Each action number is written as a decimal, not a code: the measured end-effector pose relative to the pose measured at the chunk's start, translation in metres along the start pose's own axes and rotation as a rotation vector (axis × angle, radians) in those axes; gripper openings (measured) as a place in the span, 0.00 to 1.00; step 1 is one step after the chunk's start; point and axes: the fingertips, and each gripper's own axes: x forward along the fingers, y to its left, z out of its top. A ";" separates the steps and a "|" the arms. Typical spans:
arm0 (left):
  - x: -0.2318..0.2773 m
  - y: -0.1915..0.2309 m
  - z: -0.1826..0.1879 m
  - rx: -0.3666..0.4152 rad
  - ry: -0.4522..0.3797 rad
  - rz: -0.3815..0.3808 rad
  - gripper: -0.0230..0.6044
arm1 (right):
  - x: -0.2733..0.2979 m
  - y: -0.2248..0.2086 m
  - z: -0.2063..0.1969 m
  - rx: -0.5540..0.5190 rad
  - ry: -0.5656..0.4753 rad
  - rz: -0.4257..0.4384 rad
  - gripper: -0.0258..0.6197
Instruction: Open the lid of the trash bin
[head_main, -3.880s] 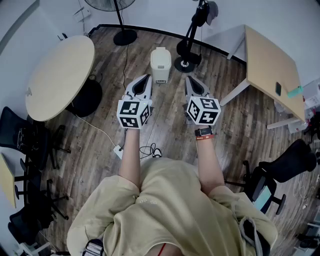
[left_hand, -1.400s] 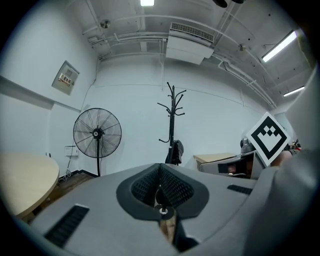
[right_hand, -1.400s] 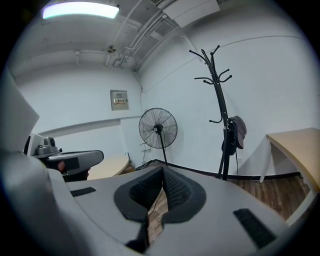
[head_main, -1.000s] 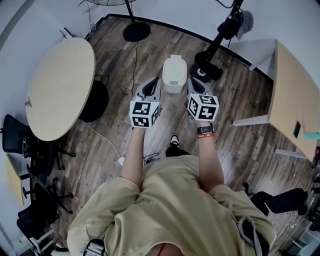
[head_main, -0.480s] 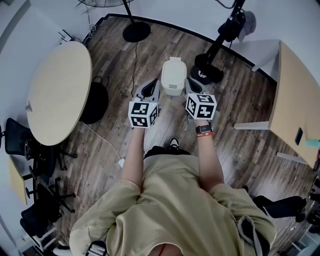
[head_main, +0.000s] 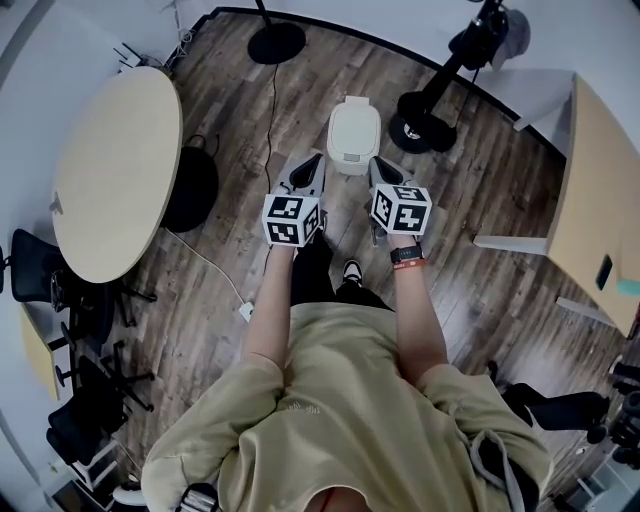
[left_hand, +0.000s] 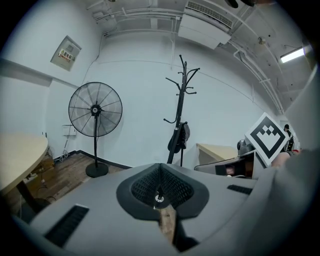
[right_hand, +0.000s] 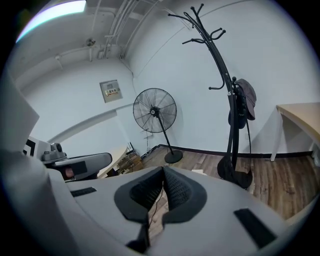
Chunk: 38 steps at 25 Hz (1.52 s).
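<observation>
Trash bin stands on the wooden floor, far of the person and roughly centred between the two arms; a round table lies to the left and the base of a coat stand just right of the bin. The lid is still down flat on the bin, pale and unbroken from above, so by these views no part of the opening is done. Left gripper hangs just near-left of the bin, right gripper just near-right, both apart from it and neither touching the lid. In the left gripper view the left gripper's two pads are pressed together with nothing held; in the right gripper view the right gripper likewise has its tips meeting, only a sliver of floor showing lower down, nothing held. Both gripper cameras look out across the room at a floor fan rather than down at the bin. Judged remaining: the whole job, meaning lowering to the lid, finding its edge or catch, and raising it. Writing: the marker cubes carry only black-and-white square patterns, no words. A wall panel has print too small to read. No brand or label can be made out on the bin.
</observation>
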 end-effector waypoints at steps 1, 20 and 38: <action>0.005 0.003 -0.004 -0.001 0.004 -0.011 0.08 | 0.006 -0.001 -0.004 0.005 0.008 -0.002 0.04; 0.075 0.071 -0.083 -0.048 0.125 -0.091 0.08 | 0.111 -0.022 -0.077 0.136 0.150 0.007 0.04; 0.141 0.112 -0.155 -0.084 0.219 -0.115 0.08 | 0.208 -0.063 -0.138 0.125 0.274 -0.014 0.04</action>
